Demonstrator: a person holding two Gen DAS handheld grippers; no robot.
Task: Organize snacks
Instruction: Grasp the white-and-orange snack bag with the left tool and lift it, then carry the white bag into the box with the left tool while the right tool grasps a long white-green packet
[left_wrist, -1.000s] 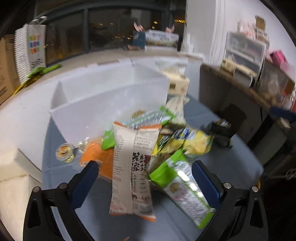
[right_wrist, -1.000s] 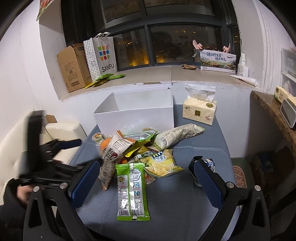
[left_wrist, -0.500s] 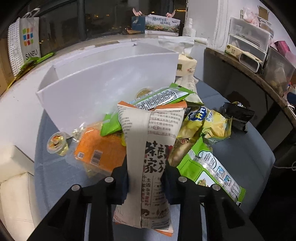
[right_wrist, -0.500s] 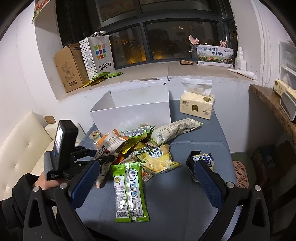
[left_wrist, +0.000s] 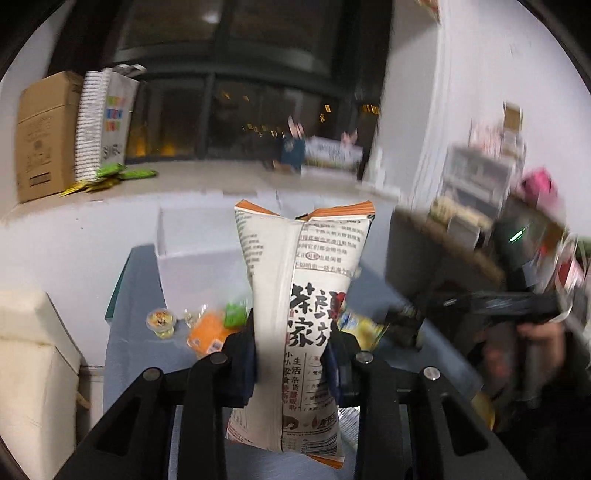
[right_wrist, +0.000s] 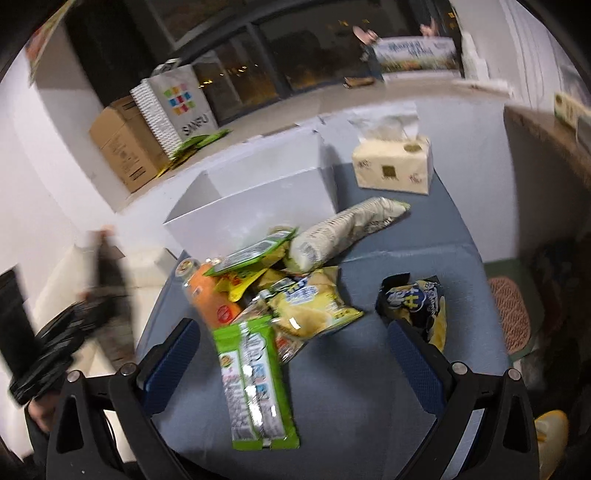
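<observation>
The left gripper (left_wrist: 291, 360) has its jaws clamped on a white-and-orange snack bag (left_wrist: 303, 295), held upright above the blue desk (left_wrist: 129, 332) in front of the white box (left_wrist: 192, 266). The right gripper (right_wrist: 291, 358) hangs with jaws wide over the snack pile, a green packet (right_wrist: 255, 384) lying between them on the desk.

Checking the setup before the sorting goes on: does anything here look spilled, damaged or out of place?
Nothing looks spilled or torn. The snacks lie in a loose heap in front of the white box, overlapping at odd angles; the green packet and the dark chip bag sit apart from it. The left gripper holds the newspaper-print bag upright.
</observation>
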